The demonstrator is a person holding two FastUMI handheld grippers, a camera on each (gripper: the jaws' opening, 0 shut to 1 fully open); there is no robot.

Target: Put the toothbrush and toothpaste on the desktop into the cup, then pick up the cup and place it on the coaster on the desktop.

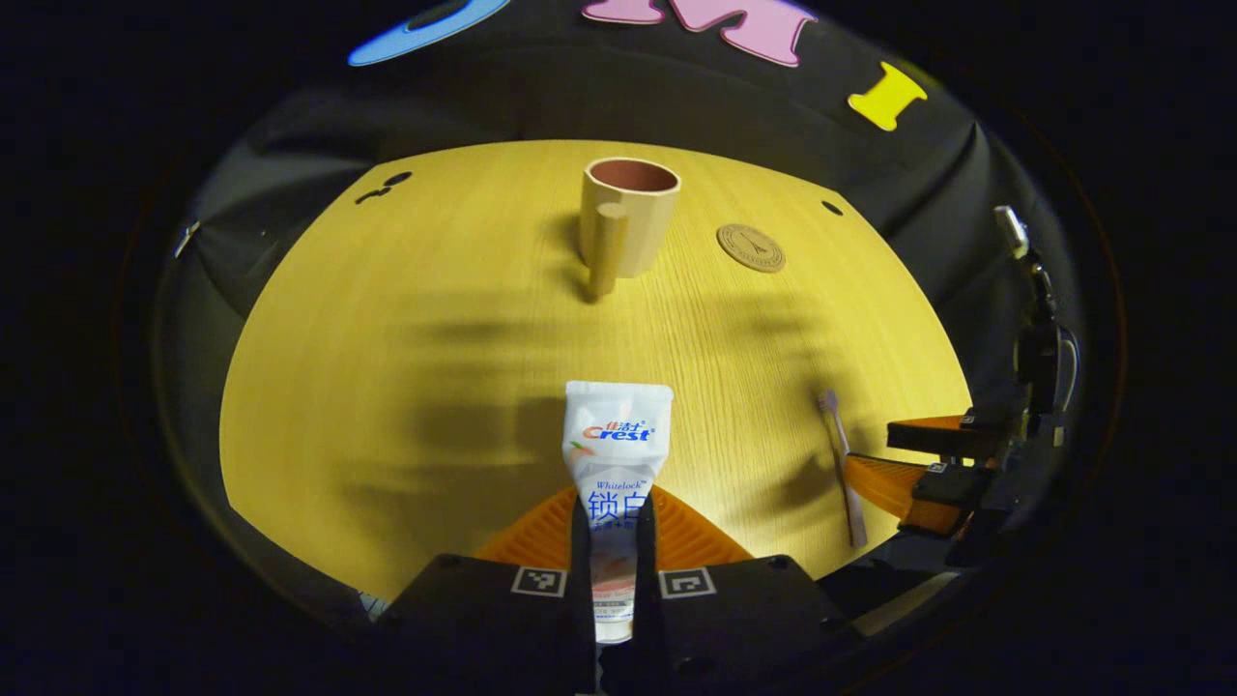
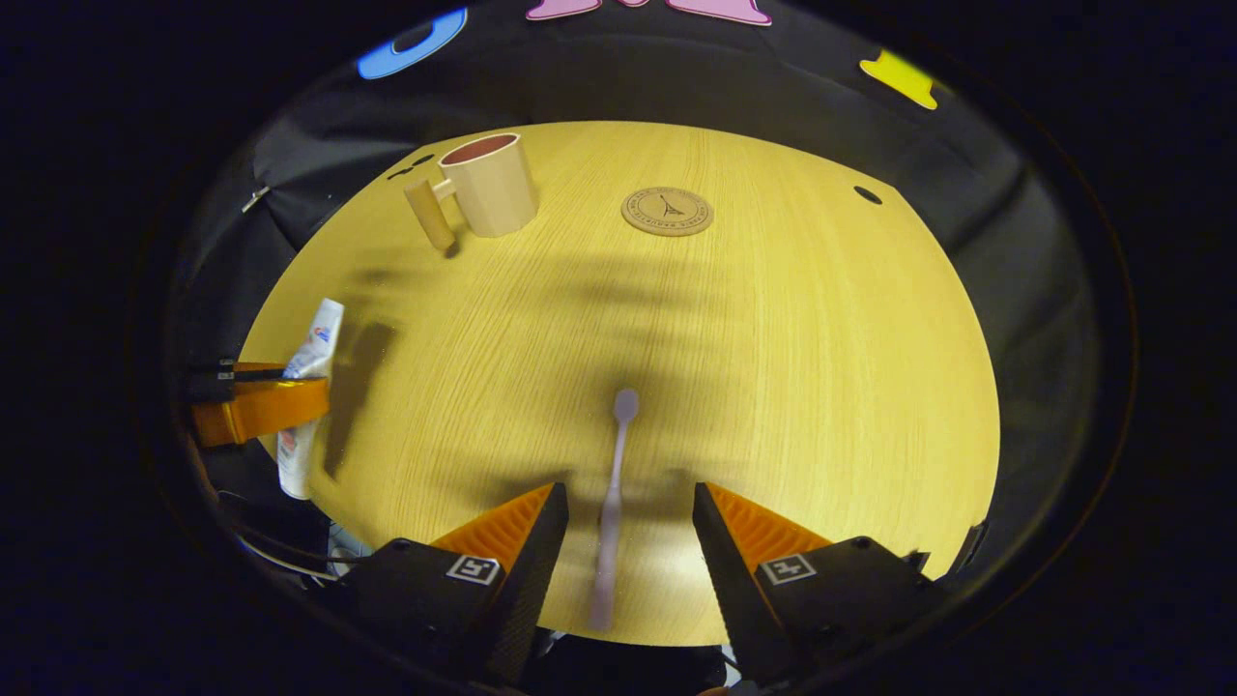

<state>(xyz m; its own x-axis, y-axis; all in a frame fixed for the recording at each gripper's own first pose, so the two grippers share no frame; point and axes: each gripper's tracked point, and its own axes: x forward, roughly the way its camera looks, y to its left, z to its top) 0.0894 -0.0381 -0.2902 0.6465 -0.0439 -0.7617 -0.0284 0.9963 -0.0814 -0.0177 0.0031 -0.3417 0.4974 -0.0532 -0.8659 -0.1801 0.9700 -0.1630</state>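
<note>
White toothpaste tube (image 1: pixel 613 454) clamped in the left gripper (image 1: pixel 614 527), one pale toothbrush (image 2: pixel 612 503) flat on the yellow desktop (image 2: pixel 773 367) between the right gripper's (image 2: pixel 623 517) spread fingers, one beige cup (image 2: pixel 488 184) upright, one round coaster (image 2: pixel 667 211) nearby.

Toothpaste (image 1: pixel 617 454): lower end hidden between fingers (image 1: pixel 580 551); toothbrush (image 2: pixel 611 503): handle end blurred; coaster (image 2: pixel 667 211): emblem too small to tell.

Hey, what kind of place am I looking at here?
Probably a staged recording booth rather than a real bathroom: a bare wooden table ringed by black cloth, holding a cup, coaster, toothbrush and toothpaste.
</note>
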